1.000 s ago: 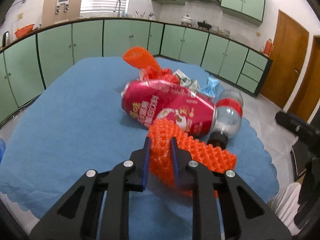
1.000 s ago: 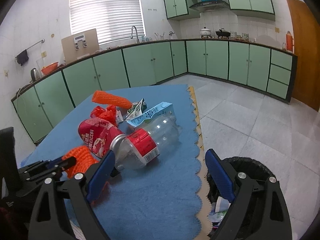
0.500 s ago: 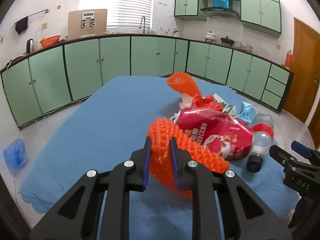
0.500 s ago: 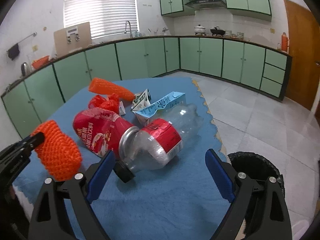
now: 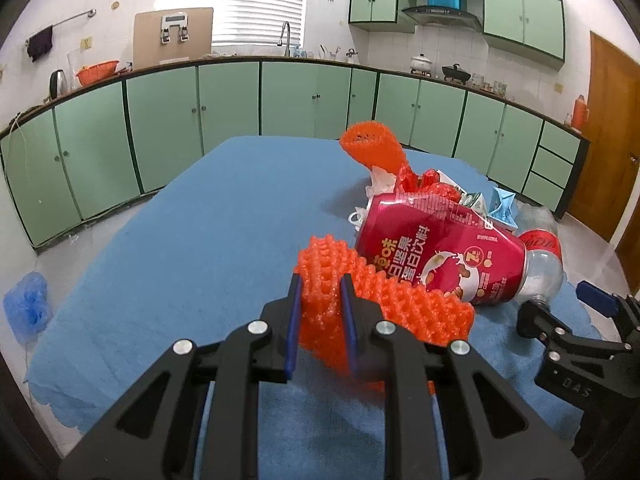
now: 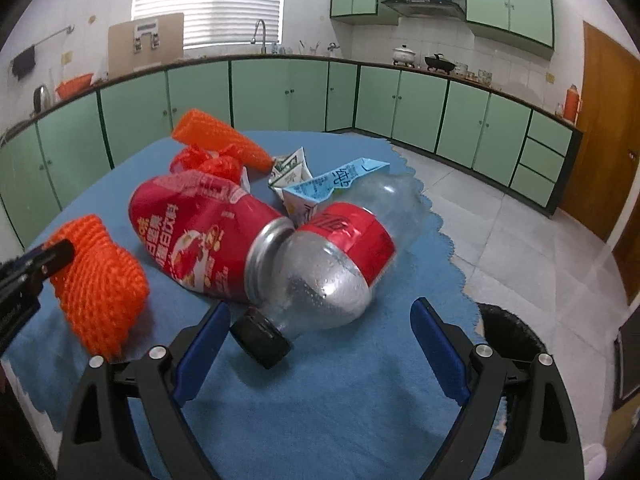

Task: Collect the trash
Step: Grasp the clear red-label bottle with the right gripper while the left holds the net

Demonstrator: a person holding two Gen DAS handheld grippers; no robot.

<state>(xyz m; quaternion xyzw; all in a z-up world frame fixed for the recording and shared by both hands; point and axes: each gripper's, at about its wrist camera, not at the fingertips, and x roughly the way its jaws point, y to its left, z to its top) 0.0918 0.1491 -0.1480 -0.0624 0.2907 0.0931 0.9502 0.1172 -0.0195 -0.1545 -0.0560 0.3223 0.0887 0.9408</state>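
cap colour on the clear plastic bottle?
Black. The cap on the clear bottle shows best in the right wrist view.

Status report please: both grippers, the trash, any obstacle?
Left gripper shut on orange foam net. Right gripper open, facing clear bottle. Red can leans against bottle. Black bin beside table.

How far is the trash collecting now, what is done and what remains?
Barely started. The black bin beside the table is hard to see into. In hand: the left gripper pinches an orange foam net. The right gripper is open before the plastic bottle. Can, cartons and another net remain.
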